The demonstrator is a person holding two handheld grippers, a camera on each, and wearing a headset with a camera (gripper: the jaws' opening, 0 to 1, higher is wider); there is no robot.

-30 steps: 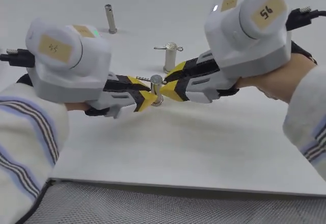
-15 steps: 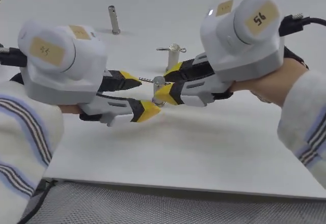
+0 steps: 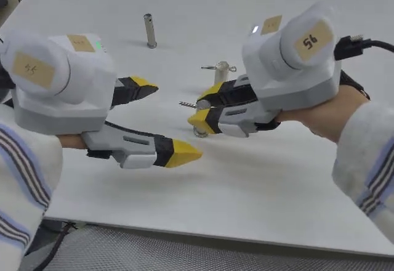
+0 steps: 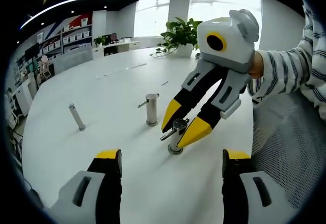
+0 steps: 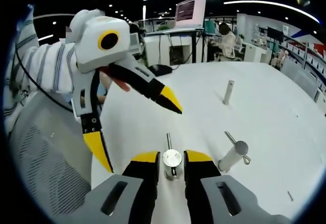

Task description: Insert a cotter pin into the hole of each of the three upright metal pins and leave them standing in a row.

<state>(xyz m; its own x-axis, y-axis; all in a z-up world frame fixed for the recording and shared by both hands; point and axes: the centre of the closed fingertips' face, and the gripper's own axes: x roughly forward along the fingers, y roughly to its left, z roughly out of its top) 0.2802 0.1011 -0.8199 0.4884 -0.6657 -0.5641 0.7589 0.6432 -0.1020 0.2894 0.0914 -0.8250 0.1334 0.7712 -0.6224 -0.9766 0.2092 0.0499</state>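
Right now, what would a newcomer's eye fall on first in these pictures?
The right hand-held gripper, at the centre, is shut on a metal pin with a cotter pin through it. The left hand-held gripper hangs wide open beside it. Behind stand a second pin, also fitted, and a bare pin.

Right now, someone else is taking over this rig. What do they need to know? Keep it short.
Left gripper: open, holding nothing, beside the near pin.
Right gripper: shut on the near pin, which stands upright on the white table.
Done: a cotter pin sits through the near pin, and a second cotter pin sits through the middle pin.
Left: the far pin stands upright with no cotter pin through it. It needs one. After that, let go and check that all three stand in a row.
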